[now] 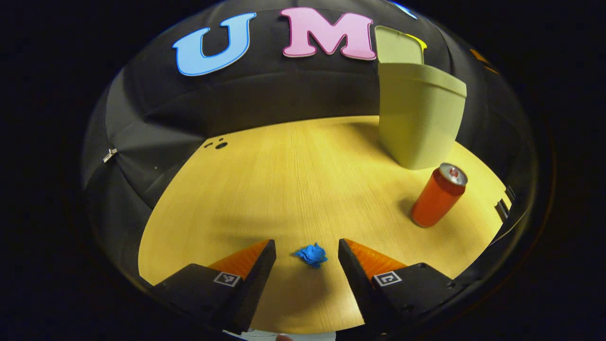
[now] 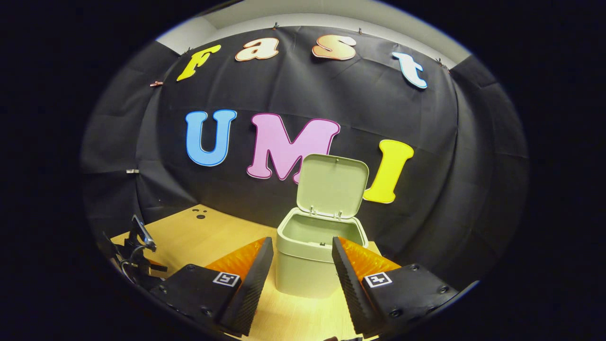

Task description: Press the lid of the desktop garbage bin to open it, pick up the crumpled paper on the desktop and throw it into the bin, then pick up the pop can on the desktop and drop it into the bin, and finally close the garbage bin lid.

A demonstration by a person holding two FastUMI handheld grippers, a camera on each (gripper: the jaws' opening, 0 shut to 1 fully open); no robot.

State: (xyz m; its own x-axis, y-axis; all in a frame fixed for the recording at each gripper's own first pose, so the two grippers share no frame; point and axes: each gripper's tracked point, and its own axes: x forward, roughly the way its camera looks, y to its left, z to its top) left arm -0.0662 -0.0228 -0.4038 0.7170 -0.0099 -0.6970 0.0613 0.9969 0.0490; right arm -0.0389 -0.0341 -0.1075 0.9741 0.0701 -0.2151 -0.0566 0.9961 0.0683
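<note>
Bin lid-up on wooden desktop, black-draped booth, both tools wide apart, empty

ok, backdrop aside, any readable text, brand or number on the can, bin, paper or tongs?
None readable.
pop can: no legible print on its side.
bin: plain, no text.
crumpled paper: no writing visible.
square markers on the left tongs and right tongs: coded patterns, no letters or numbers.

Bin interior hidden, possibly empty
</note>
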